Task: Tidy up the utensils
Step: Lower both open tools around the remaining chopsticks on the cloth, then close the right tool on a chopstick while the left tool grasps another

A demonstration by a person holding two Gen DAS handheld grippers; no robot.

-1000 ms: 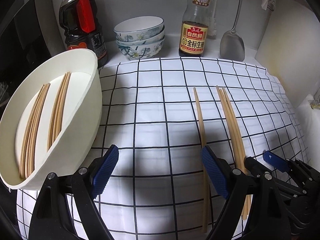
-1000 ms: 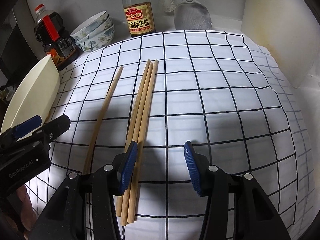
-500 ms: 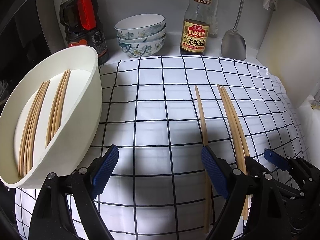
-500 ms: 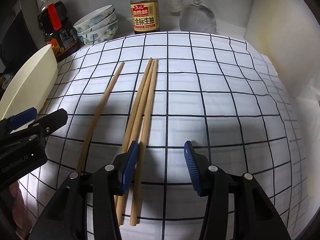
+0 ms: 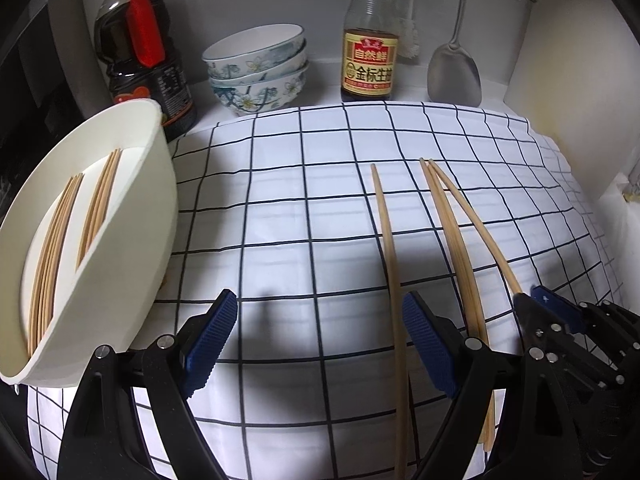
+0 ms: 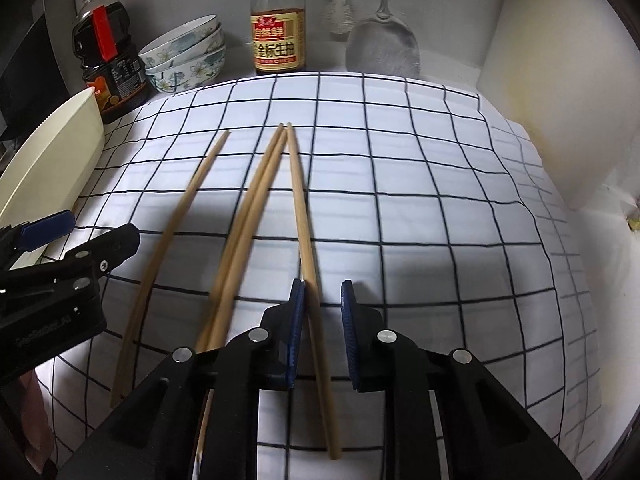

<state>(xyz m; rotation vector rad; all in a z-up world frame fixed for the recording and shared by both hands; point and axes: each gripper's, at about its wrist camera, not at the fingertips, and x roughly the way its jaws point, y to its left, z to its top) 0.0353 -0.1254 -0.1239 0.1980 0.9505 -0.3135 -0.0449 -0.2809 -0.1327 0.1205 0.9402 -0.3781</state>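
Several wooden chopsticks lie on the checked cloth (image 5: pixel 304 216). In the right wrist view one chopstick (image 6: pixel 302 216) runs between the jaws of my right gripper (image 6: pixel 322 312), which stands narrowed around it with a gap left on the right side. A pair (image 6: pixel 256 196) and a single chopstick (image 6: pixel 180 216) lie to its left. My left gripper (image 5: pixel 320 344) is open and empty, near the white tray (image 5: pixel 160 184) that holds several chopsticks (image 5: pixel 64 240). The single chopstick (image 5: pixel 390 248) lies by its right finger.
At the back stand a dark sauce bottle (image 5: pixel 140 60), stacked floral bowls (image 5: pixel 260 68), a soy sauce bottle (image 5: pixel 370 48) and a metal spatula (image 5: pixel 454 68). A white wall (image 5: pixel 568 80) rises on the right.
My right gripper has moved left and forward and narrowed around the rightmost chopstick, which has split off from the other two. The left gripper has barely moved.
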